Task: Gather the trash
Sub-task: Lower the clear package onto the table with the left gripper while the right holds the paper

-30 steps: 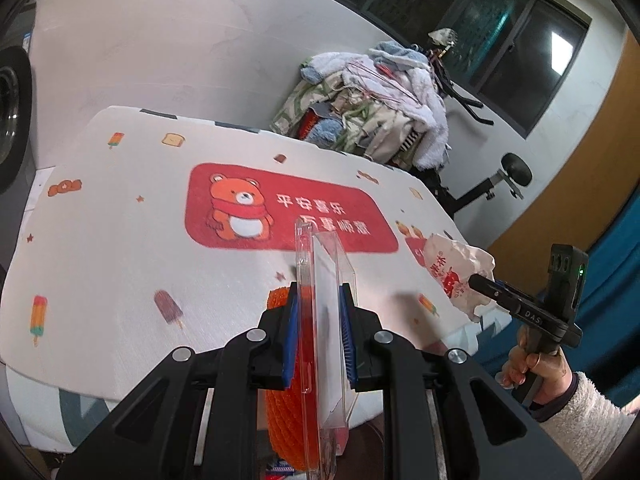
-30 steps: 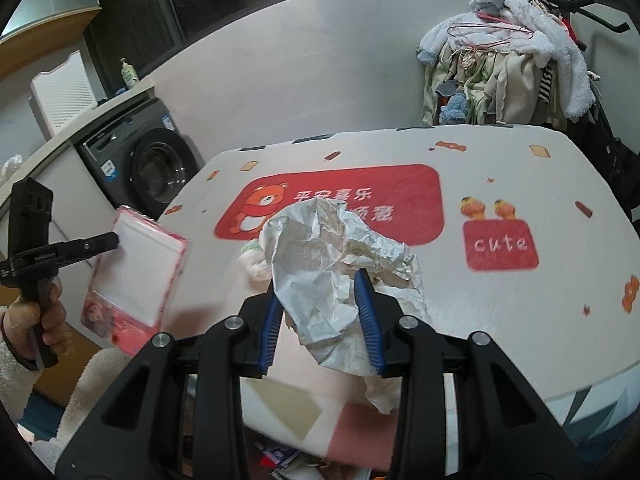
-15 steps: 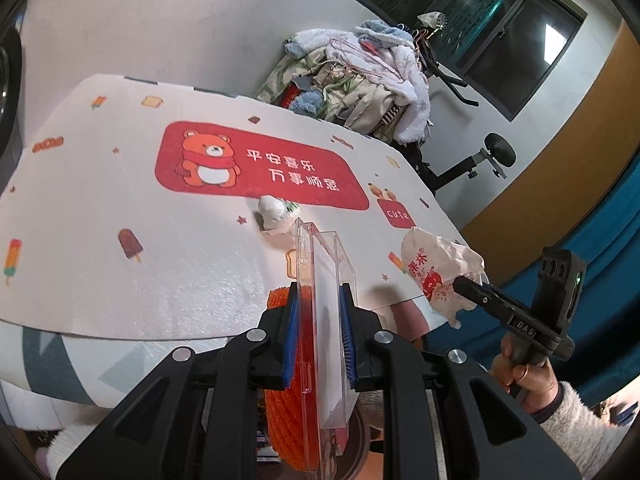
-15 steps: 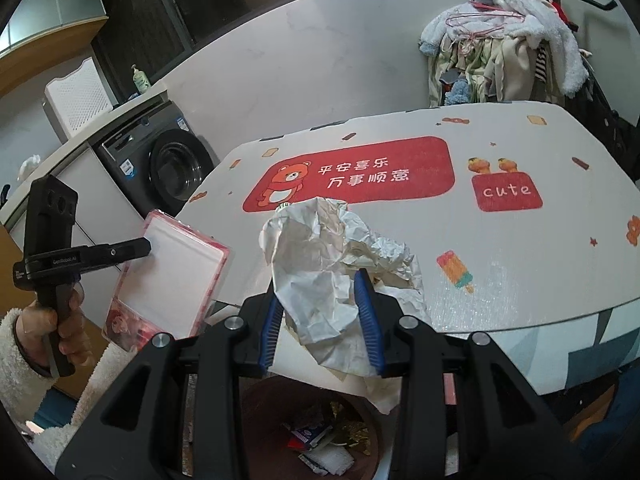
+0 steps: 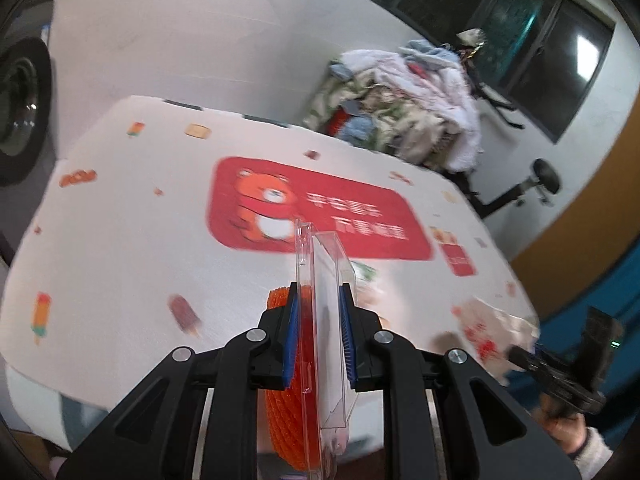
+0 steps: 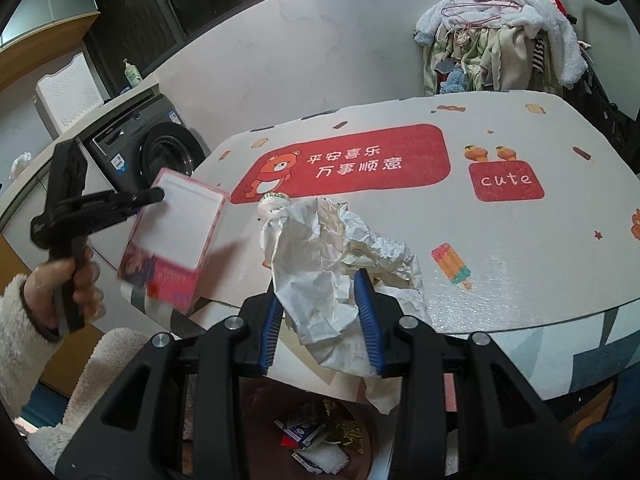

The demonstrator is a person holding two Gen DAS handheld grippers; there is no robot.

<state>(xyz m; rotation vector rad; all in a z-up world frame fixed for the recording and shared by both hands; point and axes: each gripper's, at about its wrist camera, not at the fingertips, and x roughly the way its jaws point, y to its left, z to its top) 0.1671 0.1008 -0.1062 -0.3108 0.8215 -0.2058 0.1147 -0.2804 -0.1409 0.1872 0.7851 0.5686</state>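
My left gripper (image 5: 318, 308) is shut on a clear plastic pack (image 5: 326, 320) held edge-on, with an orange foam net (image 5: 280, 412) pressed against its left side. The right wrist view shows that pack (image 6: 176, 236) as pink and white, hanging beyond the table's left edge. My right gripper (image 6: 320, 284) is shut on a crumpled white paper bag (image 6: 336, 248) at the table's near edge. Below it stands a brown trash bin (image 6: 256, 408) with wrappers inside. A small crumpled wrapper (image 6: 274, 202) lies on the table by the red bear print.
The table (image 6: 520, 264) carries a white mat with red panels and ice-cream prints. A washing machine (image 6: 160, 152) stands to its left, and a rack piled with clothes (image 6: 500, 40) behind it. A person's hand in a fleecy sleeve (image 6: 24, 320) holds the left gripper.
Both grippers keep their hold. The left gripper with its pack has swung up and closer to the table's edge. The right view now looks down into the bin beneath the bag.
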